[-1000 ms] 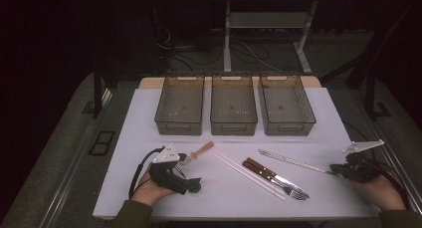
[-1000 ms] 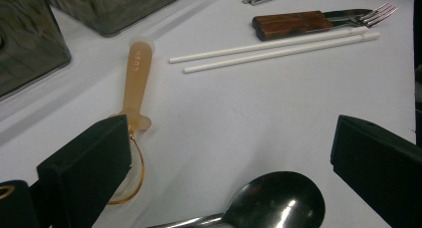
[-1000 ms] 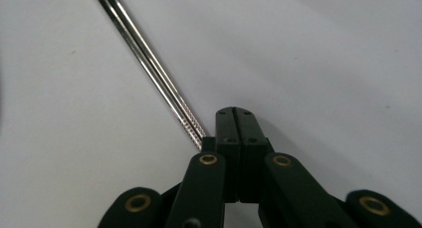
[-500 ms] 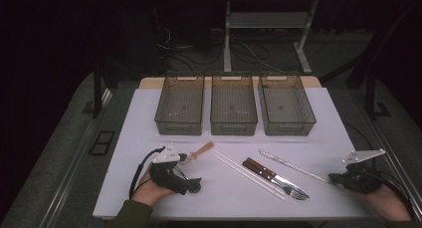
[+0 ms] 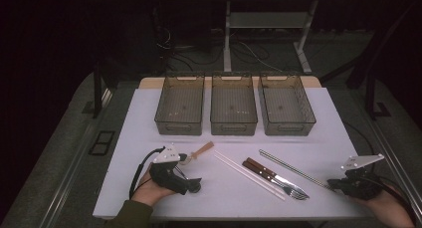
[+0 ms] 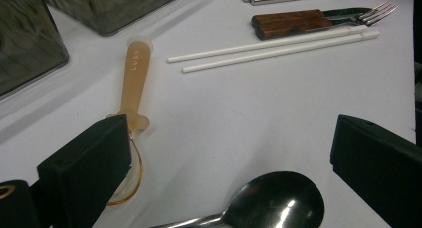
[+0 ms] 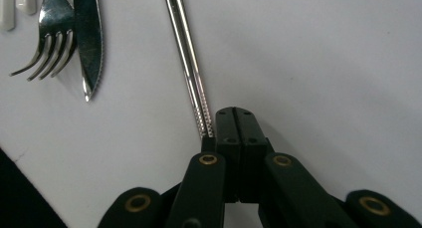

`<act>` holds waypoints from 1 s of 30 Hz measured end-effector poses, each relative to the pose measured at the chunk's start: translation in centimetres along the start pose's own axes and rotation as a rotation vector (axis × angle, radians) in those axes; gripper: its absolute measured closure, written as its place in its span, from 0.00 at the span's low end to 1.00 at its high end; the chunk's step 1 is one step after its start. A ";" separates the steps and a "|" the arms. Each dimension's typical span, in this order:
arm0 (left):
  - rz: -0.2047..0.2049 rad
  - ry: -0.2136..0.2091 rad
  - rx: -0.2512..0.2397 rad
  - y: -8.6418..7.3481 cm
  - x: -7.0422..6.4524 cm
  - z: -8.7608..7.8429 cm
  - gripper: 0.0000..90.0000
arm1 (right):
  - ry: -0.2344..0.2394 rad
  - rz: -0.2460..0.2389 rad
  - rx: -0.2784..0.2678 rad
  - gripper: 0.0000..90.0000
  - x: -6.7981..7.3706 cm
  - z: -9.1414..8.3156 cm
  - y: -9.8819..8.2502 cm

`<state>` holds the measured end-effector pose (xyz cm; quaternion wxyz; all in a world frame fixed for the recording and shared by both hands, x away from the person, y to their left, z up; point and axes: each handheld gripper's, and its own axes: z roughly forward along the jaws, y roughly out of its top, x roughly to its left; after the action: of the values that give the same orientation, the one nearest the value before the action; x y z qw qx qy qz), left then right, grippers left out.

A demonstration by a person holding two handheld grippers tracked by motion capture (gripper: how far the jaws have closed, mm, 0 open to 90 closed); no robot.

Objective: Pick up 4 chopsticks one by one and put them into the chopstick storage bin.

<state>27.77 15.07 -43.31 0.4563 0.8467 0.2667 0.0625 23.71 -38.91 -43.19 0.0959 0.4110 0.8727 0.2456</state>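
Cutlery laid out before three bins

Right gripper [image 7: 234,113], jaws pressed together, tips beside the metal chopsticks [image 7: 188,58]; left gripper [image 6: 224,168] spread wide over a steel spoon [image 6: 273,203]. Beyond, three clear bins [image 5: 233,104] stand side by side, seemingly bare.

One piece of lettering can be read — four raised capitals, apparently "LUSH", are moulded along the translucent amber plastic handle of a spoon [image 6: 135,81] lying on the white table, seen in the left gripper view. The letters are run lengthwise down the handle, and the last one is less sharply made out than the rest. No other text, number or sign can be read.
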 end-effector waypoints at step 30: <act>0.002 -0.002 0.000 0.0 0.0 0.0 0.01 | 0.231 -0.118 -0.132 0.81 0.7 4.0 8.6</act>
<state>27.74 15.07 -43.30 0.4565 0.8470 0.2652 0.0619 30.50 -32.34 -42.23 0.0360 0.3209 0.8825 0.3420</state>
